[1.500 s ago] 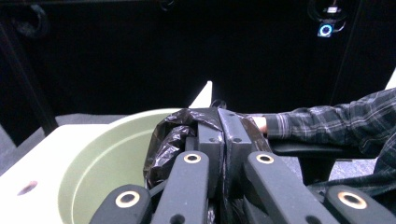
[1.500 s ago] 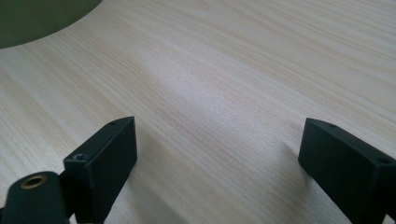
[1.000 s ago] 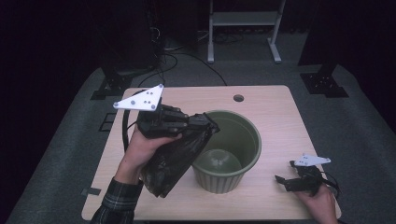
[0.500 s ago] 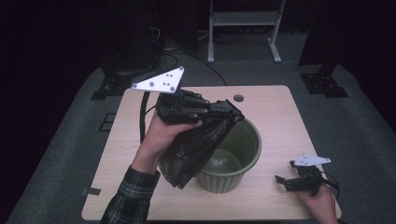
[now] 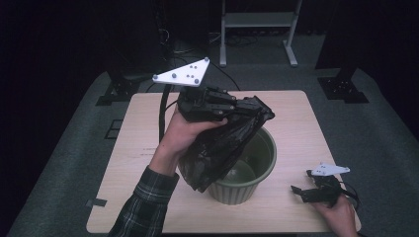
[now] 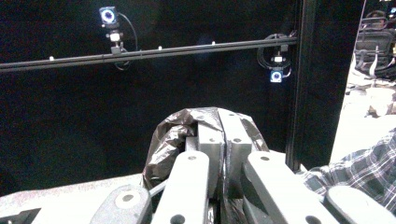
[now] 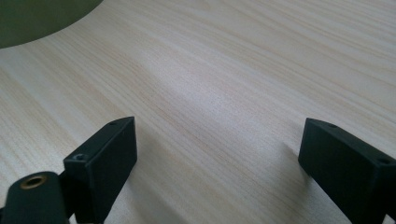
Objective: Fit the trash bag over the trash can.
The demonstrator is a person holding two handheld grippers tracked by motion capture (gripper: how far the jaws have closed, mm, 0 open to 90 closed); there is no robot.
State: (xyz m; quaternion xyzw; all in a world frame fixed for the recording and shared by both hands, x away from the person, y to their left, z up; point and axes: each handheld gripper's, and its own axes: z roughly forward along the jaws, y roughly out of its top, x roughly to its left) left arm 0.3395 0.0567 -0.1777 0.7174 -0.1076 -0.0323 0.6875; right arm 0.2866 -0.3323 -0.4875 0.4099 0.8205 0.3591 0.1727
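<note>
Left gripper (image 5: 247, 109) clamped on black bag (image 5: 222, 145), bag hanging lengthwise below and toward the wrist, over near rim of green bin (image 5: 247, 170). Right gripper (image 5: 309, 190) gaping, empty, resting on table (image 5: 296, 123), bin beyond its jaws.

You have lifted your left tongs (image 5: 257, 109) and the black bag (image 5: 222, 148) up and rightward in the frame, over the green bin (image 5: 259, 163).
</note>
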